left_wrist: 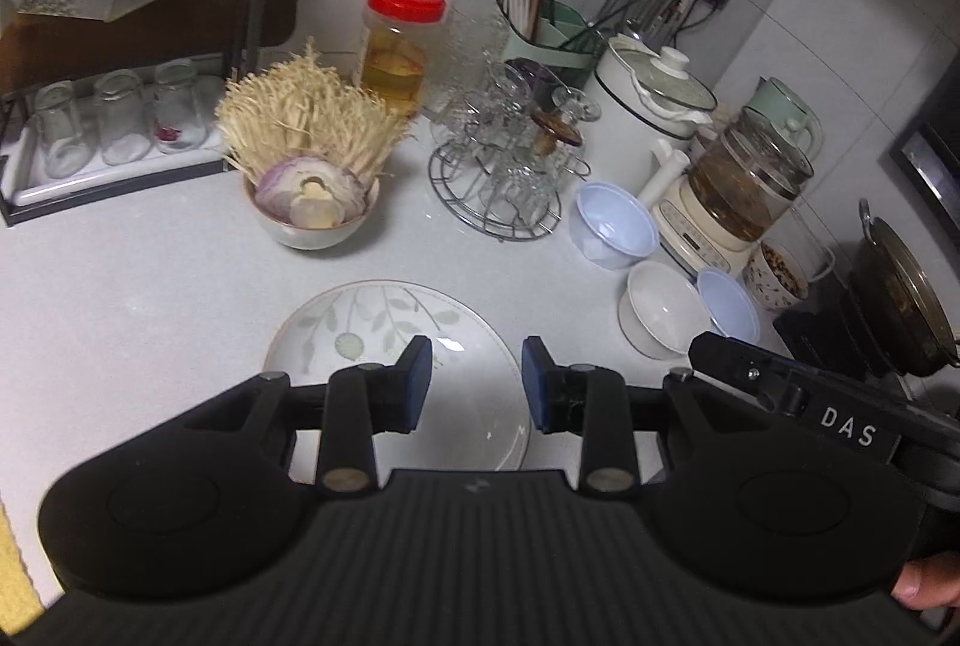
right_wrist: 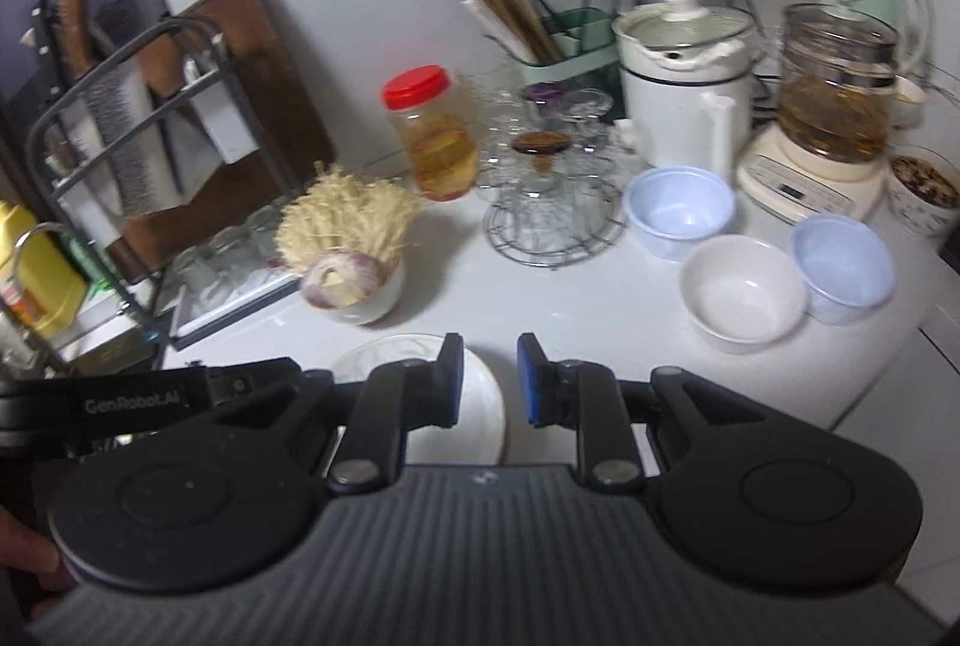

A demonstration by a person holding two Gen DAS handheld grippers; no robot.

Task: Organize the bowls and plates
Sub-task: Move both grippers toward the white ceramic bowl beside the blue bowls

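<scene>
A white plate with a leaf pattern [left_wrist: 372, 328] lies flat on the counter; it also shows in the right wrist view [right_wrist: 474, 394]. My left gripper [left_wrist: 477, 382] is open and empty just above its near right part. My right gripper [right_wrist: 491, 379] is open and empty above the plate's right edge. A white bowl [right_wrist: 741, 292] stands between two pale blue bowls, one [right_wrist: 678, 211] behind it and one [right_wrist: 843, 268] to its right. In the left wrist view the white bowl [left_wrist: 660, 307] and the blue bowls [left_wrist: 612, 226] [left_wrist: 729, 310] sit at the right.
A bowl of onion and enoki mushrooms [left_wrist: 312, 202] stands behind the plate. A wire rack of glasses [left_wrist: 498, 178], a red-lidded jar [left_wrist: 399, 45], a white pot [left_wrist: 648, 105], a glass kettle [left_wrist: 738, 184] and a dish rack [left_wrist: 120, 129] line the back.
</scene>
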